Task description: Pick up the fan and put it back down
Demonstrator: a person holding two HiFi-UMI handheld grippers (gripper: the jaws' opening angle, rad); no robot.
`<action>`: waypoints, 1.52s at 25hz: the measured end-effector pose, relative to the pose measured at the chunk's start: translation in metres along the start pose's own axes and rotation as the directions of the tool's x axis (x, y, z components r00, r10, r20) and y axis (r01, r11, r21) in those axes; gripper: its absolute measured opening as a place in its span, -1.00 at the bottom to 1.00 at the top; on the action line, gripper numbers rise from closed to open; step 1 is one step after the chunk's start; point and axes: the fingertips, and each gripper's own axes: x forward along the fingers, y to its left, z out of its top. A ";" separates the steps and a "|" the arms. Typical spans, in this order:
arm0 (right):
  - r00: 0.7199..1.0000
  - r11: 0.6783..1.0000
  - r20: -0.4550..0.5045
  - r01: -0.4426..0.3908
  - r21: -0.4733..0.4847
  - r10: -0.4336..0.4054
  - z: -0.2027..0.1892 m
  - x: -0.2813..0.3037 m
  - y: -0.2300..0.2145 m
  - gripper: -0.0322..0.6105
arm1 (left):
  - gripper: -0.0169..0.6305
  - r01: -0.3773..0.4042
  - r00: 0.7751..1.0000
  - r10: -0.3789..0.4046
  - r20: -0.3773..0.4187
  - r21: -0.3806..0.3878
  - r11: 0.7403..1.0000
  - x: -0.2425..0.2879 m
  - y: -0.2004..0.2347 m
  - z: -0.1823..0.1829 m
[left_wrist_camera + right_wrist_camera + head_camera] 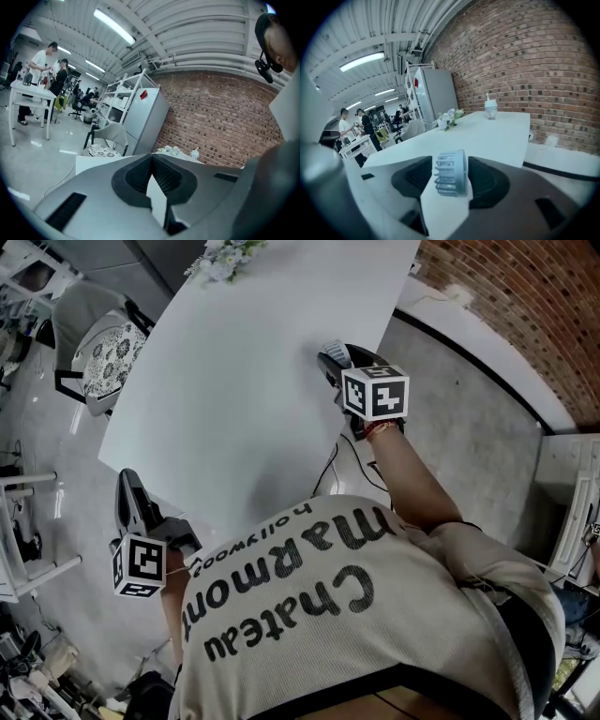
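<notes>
Our right gripper (449, 164) had its jaws wide apart. The little fan (452, 176) stood between them on the white table (497, 136), near the table's edge on our side. We saw a small gap by the left pad. The other side of the fan was very close to the right pad, and we could not tell if it touched. So the fan looked set down and let go, not squeezed.

We thought the good way to finish was to pull the gripper straight back and a bit up. The jaws should stay wide, so that no pad brushed the fan. The fan stood on its thin side and looked light, so even a small bump could tip it or push it off the edge.

Our left gripper (151, 157) was shut with nothing in it. It was off to the side of the table, well apart from the fan.
</notes>
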 end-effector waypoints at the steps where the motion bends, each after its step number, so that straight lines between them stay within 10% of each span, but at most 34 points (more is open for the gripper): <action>1: 1.000 1.000 -0.004 0.001 -0.001 -0.001 -0.002 0.001 0.000 -0.14 | -0.94 0.001 1.000 -0.001 -0.002 0.001 1.000 0.000 0.000 0.000; 38: 0.998 0.998 -0.044 0.049 0.035 -0.048 -0.043 -0.050 0.038 -0.32 | -0.94 0.096 0.995 -0.095 0.026 -0.019 0.995 -0.038 0.003 0.010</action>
